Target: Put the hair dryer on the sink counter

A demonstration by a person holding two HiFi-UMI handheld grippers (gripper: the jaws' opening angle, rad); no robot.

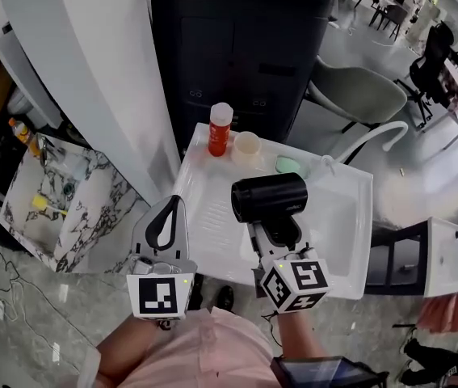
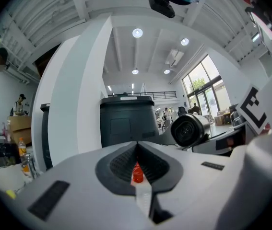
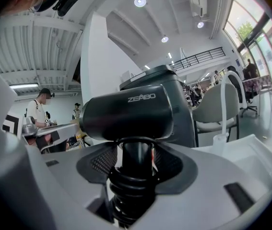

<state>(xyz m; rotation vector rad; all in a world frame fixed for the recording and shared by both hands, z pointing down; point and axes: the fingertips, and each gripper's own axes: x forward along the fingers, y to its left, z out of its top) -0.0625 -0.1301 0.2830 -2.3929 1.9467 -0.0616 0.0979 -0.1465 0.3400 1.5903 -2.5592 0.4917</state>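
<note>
Hair dryer: the black hair dryer (image 1: 269,198) is held in the air over the middle of the white sink surface (image 1: 212,217), barrel lying level, handle pointing back toward the surface's near edge. The barrel carries the print ZEABO in the right gripper view (image 3: 126,116).
Right claw: the right claw (image 1: 275,231) is clamped on the dryer's handle, one jaw on each side of it; the coiled black cord bunches just under the grip (image 3: 136,164). It sits over the surface's near edge.
Left claw: the left claw (image 1: 166,221) has its jaws together with nothing between them, tips meeting (image 2: 136,150). It is over the surface's near left corner.
Orange bottle: the orange bottle (image 1: 220,129) with a white cap stands upright at the surface's far left edge; it shows as a sliver through the slit of the left claw's jaws (image 2: 136,173).
Cup: a cream cup (image 1: 247,145) stands just right of the bottle, on the surface's far edge.
Green pad: a pale green pad (image 1: 291,166) lies flat at the surface's far edge, right of the cup.
Faucet: a white curved faucet (image 1: 370,138) rises from the surface's far right corner.
Cabinet: a dark cabinet (image 1: 237,47) stands right behind the surface.
Chair: a grey chair (image 1: 358,95) stands beyond the surface's far right corner.
</note>
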